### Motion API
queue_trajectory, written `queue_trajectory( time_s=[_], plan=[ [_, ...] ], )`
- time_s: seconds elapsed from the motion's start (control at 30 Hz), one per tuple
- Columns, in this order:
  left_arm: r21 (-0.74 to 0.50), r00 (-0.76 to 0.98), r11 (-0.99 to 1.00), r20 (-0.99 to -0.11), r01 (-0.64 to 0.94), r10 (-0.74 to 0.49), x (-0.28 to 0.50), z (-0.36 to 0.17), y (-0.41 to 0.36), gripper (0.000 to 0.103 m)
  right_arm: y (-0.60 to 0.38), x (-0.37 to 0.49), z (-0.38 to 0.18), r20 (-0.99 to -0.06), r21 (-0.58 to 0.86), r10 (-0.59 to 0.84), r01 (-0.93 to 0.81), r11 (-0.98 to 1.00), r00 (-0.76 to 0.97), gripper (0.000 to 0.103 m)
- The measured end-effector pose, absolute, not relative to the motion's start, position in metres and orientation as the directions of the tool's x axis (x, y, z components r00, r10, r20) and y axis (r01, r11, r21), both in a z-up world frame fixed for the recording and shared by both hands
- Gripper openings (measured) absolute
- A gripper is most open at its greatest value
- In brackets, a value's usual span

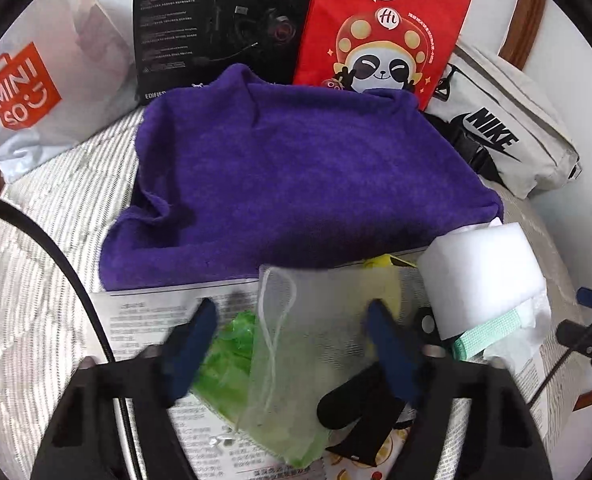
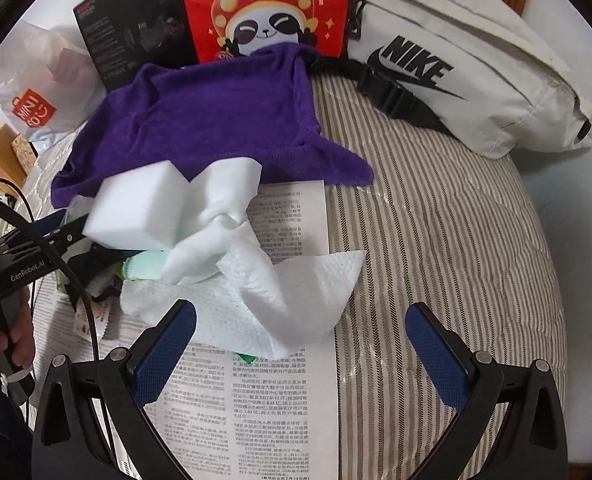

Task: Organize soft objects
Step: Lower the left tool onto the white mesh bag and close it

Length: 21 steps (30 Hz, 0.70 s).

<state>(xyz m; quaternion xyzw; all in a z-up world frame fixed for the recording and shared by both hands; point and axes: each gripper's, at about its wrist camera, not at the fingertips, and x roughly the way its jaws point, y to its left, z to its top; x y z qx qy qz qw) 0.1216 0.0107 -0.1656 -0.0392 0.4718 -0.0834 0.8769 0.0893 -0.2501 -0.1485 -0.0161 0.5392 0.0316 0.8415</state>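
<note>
Left gripper [image 1: 291, 322]: fingers half spread, straddling sheer white mesh drawstring pouch [image 1: 283, 336]; contact indeterminate. Right gripper [image 2: 302, 326]: fingers spread wide over embossed paper towel [image 2: 255, 300], not touching. Fuzzy purple towel [image 1: 291, 176] at 12 o'clock. White foam block [image 2: 135, 212] rectangular. Printed sheet [image 2: 287, 216] beneath. Bags read "MINISO" [image 1: 19, 84], "NIKE" [image 2: 456, 64].

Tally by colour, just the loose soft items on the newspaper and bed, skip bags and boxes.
Purple: 1, towel
White: 3, sponge block, cloth, paper towel
Green: 2, crinkly bag, mint strap
Translucent: 1, mesh pouch
Black: 1, fabric piece
Total: 8
</note>
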Motion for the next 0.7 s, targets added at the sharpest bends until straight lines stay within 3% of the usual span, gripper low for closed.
queue_trajectory(
  time_s=[0.1,0.27,0.47,0.7],
  plan=[
    [-0.155,0.554,0.981,-0.81,0.116,-0.194,0.12,-0.167,0.011,0.035,-0.25,0.092,-0.154,-0.912,0.007,0.035,-0.069,0.998,0.409,0.103],
    [-0.163,0.57,0.975,-0.791,0.152,-0.221,0.11,-0.163,0.014,0.013,-0.247,0.096,-0.159,-0.914,0.012,0.04,-0.071,0.997,0.404,0.103],
    [-0.215,0.59,0.964,-0.762,0.157,-0.266,0.097,-0.153,0.024,0.006,-0.248,0.097,-0.157,-0.908,0.038,0.062,-0.067,0.997,0.414,0.103],
    [-0.221,0.587,0.963,-0.763,0.156,-0.271,0.099,-0.158,0.021,0.01,-0.242,0.094,-0.156,-0.909,0.023,0.057,-0.086,0.996,0.413,0.103]
  ],
)
